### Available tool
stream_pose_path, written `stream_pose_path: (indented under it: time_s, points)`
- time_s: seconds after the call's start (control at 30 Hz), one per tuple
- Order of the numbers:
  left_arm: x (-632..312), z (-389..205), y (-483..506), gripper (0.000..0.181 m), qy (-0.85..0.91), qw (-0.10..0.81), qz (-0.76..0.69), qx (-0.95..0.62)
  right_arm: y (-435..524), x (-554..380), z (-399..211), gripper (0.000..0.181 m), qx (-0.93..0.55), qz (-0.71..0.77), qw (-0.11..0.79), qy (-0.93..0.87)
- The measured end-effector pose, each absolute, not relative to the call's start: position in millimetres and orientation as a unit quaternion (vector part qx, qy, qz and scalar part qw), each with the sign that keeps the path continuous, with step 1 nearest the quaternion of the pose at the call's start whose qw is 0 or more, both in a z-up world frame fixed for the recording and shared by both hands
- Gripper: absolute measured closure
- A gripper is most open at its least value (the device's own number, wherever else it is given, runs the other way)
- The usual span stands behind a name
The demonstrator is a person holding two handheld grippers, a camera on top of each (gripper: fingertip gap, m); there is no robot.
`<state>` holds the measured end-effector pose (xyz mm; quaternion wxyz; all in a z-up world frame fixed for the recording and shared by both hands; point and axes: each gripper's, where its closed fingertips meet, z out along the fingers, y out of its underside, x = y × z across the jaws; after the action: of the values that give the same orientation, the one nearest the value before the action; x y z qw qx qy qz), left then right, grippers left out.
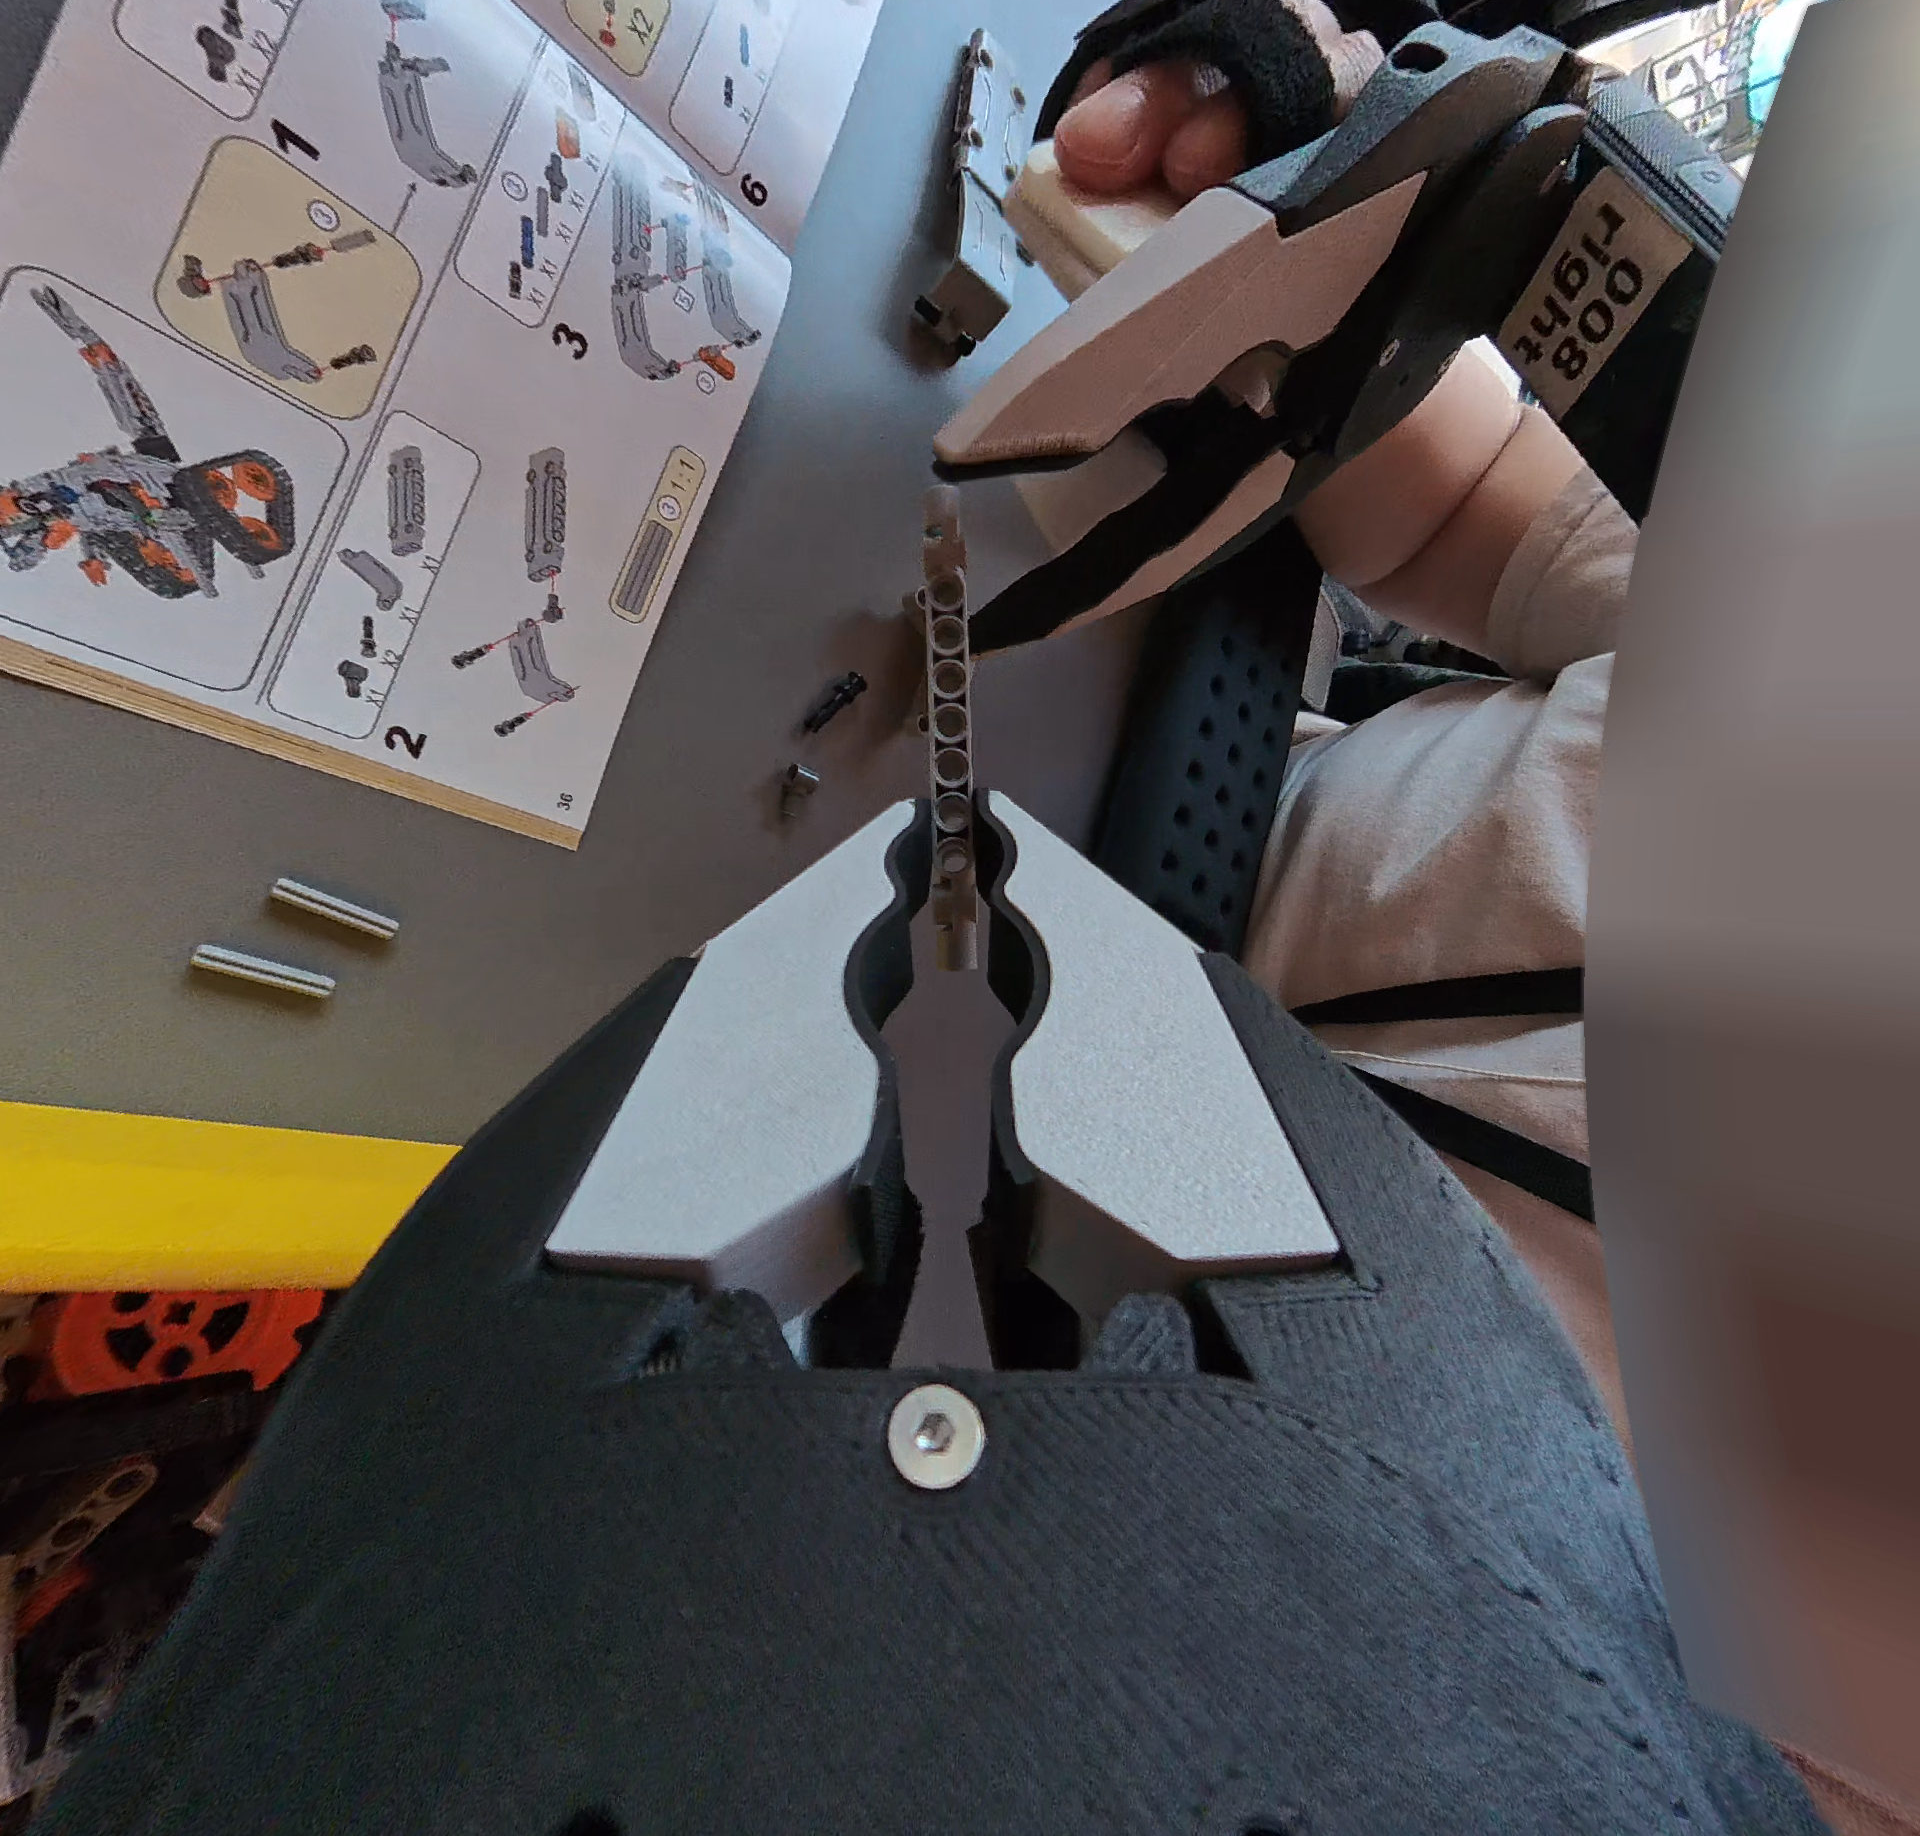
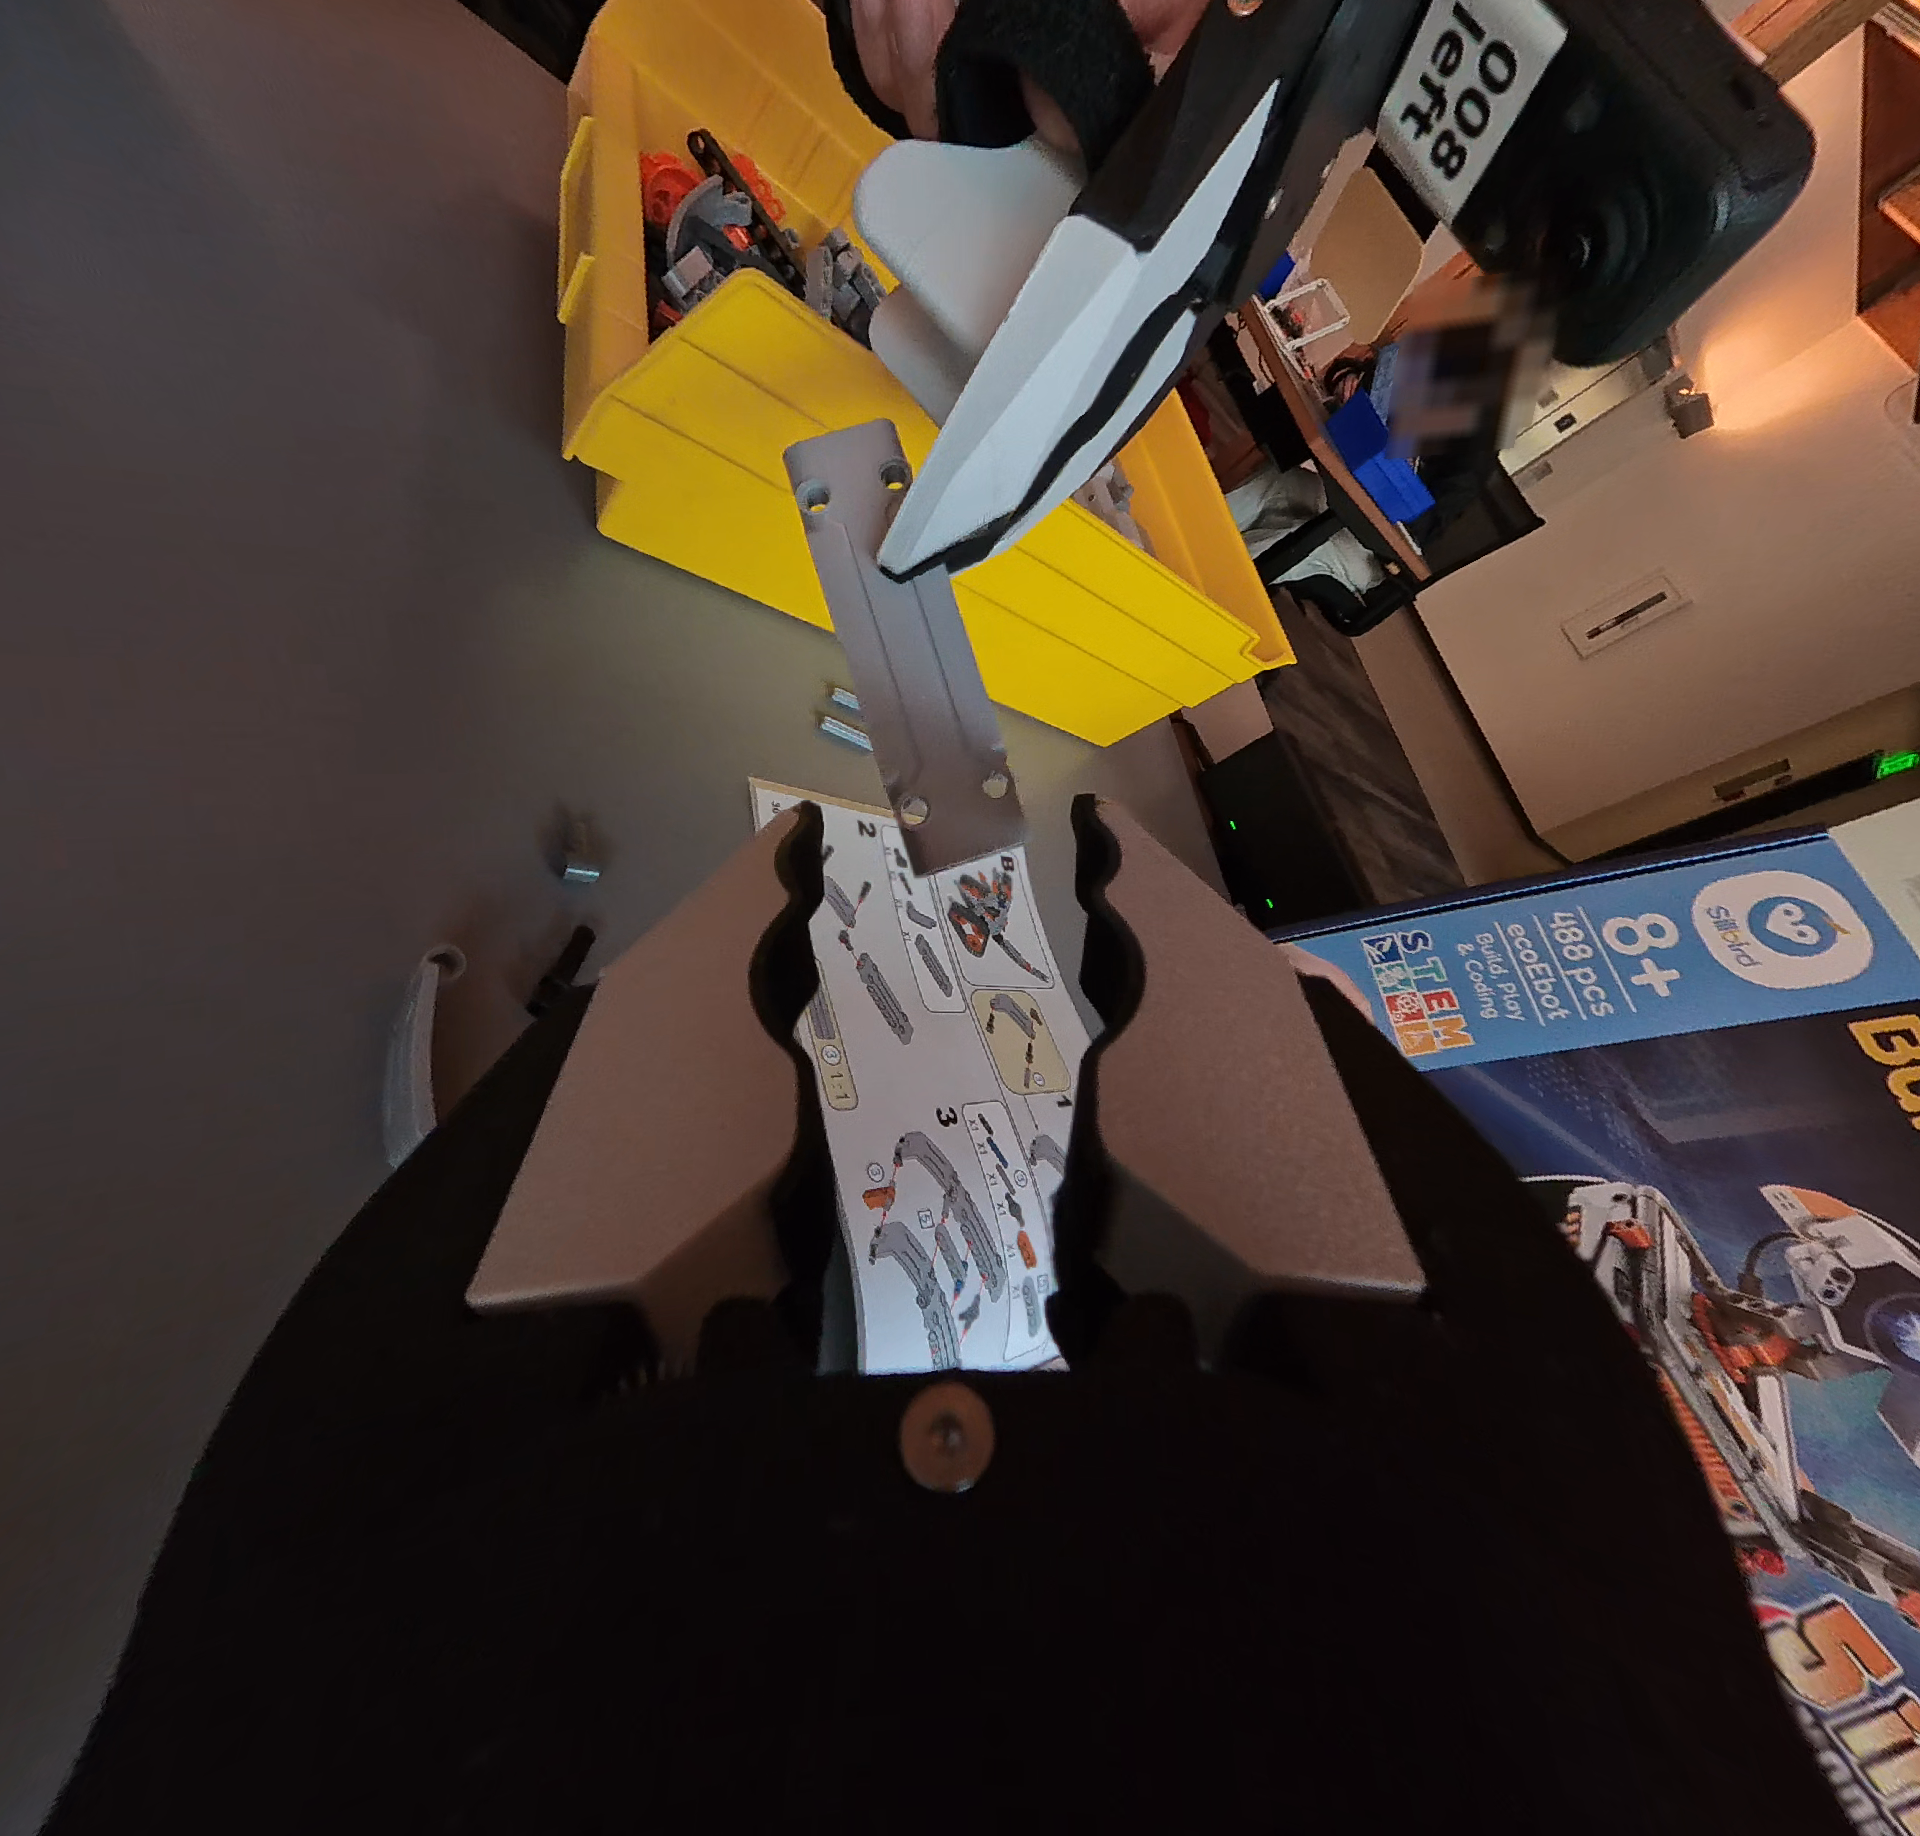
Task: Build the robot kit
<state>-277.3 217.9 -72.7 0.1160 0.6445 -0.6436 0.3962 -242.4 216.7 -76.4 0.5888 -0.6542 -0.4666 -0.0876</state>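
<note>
Beam (image 1: 948, 706) pinched edge-on in left gripper (image 1: 951, 851), right gripper (image 2: 940, 851) wide open, empty, w/ pins (image 1: 296, 939) near table's (image 1: 468, 1007) bin-side edge.

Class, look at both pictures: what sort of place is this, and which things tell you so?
Probably a workshop or office desk set up for building a construction kit. An open instruction booklet lies on the grey table, yellow bins hold loose parts, and the kit's box sits nearby.

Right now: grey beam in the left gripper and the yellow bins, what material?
Grey beam: looks like matte moulded plastic, given its even colour and clean round holes. Left gripper is clamped on it. Yellow bins: probably glossy moulded plastic, with soft sheen and ribbed walls.
</note>
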Motion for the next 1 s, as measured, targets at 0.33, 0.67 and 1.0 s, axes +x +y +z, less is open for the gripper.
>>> stream_pose_path:
  time_s: [0.33,0.67,1.0]
  points:
    - [-262.2,-66.6,225.3,0.160,-0.641,0.064,0.406,0.648,190.7,-173.9,-77.0,0.157,-0.749,-0.079,0.484,-0.446]
    - [-271.9,-50.2,247.9,0.166,-0.624,0.020,0.405,0.667,64.5,-94.0,-114.3,0.157,-0.885,0.175,0.335,-0.272]
    - [-277.8,-55.9,242.6,0.167,-0.637,0.033,0.386,0.666,28.2,-74.9,-161.4,0.157,-0.910,0.167,0.247,-0.289]
